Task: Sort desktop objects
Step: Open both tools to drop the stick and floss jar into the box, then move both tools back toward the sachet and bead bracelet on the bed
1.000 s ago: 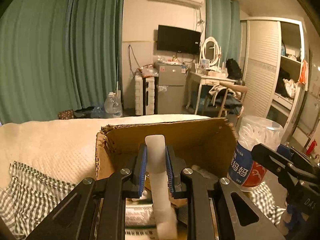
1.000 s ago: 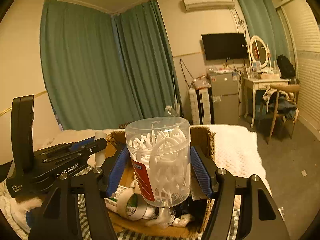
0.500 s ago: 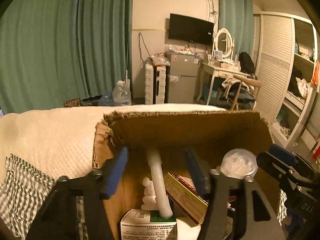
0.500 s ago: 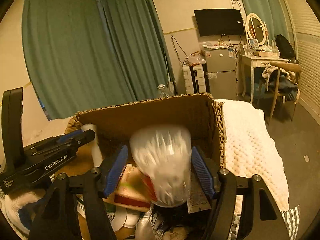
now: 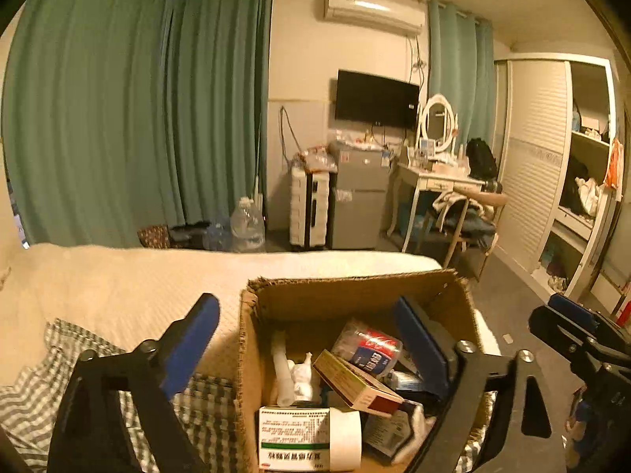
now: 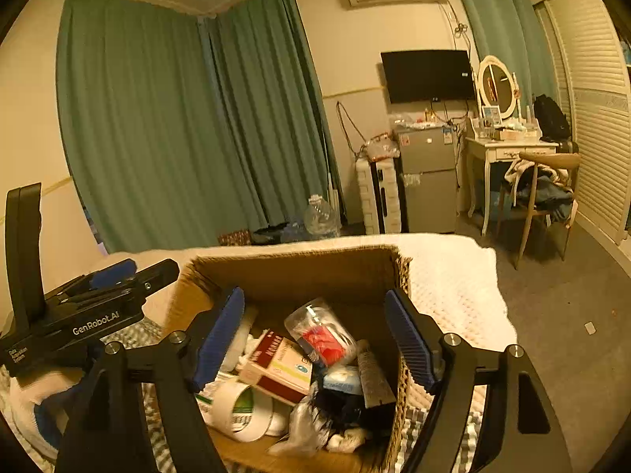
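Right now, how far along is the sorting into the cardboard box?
Done: the floss-pick jar lies tilted in the cardboard box, and the white tube leans by its left wall, among a medicine box and tape roll. In hand: nothing; the left tongs and right tongs are opening, empty, over the box. Left: no loose items show on the bedding.

Green curtains point(image 5: 138, 110), wall television point(image 5: 376, 99), vanity desk point(image 5: 437, 181), perhaps a fridge point(image 5: 359, 197).
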Action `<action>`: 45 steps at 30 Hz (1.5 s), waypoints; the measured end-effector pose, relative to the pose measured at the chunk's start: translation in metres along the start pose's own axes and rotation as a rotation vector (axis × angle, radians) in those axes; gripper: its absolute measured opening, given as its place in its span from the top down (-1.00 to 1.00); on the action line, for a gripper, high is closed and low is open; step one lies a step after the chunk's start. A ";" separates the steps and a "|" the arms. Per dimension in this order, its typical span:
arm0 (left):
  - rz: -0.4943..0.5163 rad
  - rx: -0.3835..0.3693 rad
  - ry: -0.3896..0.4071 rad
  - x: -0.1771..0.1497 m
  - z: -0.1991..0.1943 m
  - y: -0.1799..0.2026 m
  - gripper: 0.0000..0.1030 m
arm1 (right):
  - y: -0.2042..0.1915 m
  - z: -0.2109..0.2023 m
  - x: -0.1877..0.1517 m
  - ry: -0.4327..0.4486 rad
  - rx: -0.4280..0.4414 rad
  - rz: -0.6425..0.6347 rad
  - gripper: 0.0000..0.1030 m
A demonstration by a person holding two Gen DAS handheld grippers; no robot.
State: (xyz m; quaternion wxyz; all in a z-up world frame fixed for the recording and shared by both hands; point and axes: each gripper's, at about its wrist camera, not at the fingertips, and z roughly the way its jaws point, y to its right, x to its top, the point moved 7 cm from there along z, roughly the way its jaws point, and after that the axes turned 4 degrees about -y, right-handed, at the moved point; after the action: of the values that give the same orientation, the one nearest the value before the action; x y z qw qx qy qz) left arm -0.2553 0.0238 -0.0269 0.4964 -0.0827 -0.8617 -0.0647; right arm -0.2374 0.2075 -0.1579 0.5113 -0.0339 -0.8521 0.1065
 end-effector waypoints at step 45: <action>0.051 0.066 0.043 -0.162 -0.136 -0.005 -1.00 | -0.024 -0.187 -0.134 -0.123 -0.040 -0.008 -0.73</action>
State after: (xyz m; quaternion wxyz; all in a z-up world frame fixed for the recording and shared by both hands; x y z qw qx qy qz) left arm -0.0610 -0.0197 -0.0996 0.5185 -0.0866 -0.8503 -0.0251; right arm -0.0084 0.1892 -0.1832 0.4574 -0.0340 -0.8841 0.0893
